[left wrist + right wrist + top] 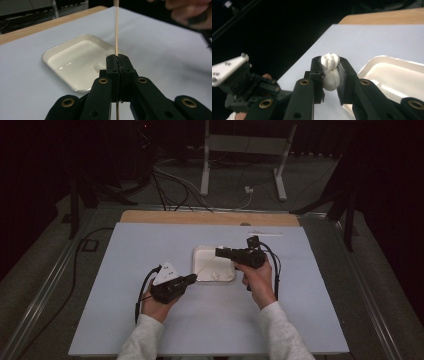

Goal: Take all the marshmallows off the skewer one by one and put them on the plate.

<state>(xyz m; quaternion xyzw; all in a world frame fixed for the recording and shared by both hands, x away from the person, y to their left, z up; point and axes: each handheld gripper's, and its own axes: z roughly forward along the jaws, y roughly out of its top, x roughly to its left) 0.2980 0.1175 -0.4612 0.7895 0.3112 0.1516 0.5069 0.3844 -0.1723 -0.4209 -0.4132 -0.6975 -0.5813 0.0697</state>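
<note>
The white tray [214, 263] sits near the middle of the pale sheet covering the counter [125, 330] and serves as the landmark here. No brand, label or writing can be read on the tray, the sheet or either tool.

Left of the tray, just off its near left corner, the left claw [191, 278] is held low over the sheet, a grey three-cornered plate on its back. Its jaws are clenched tight on a thin wooden skewer [116, 30]; in the left gripper view the stick rises straight up out of the pressed pads and also shows below them. In the high view the skewer runs as a faint line from this claw up across the tray's left part.

Over the tray's far right corner, the right claw [218, 252] points leftward across the rim. It is grasping a soft white lump [330, 71], creased and pinched at the middle like a marshmallow or dough ball; both pads press on its sides. The lump hangs above the tray's far edge, apart from the skewer's tip.
</note>
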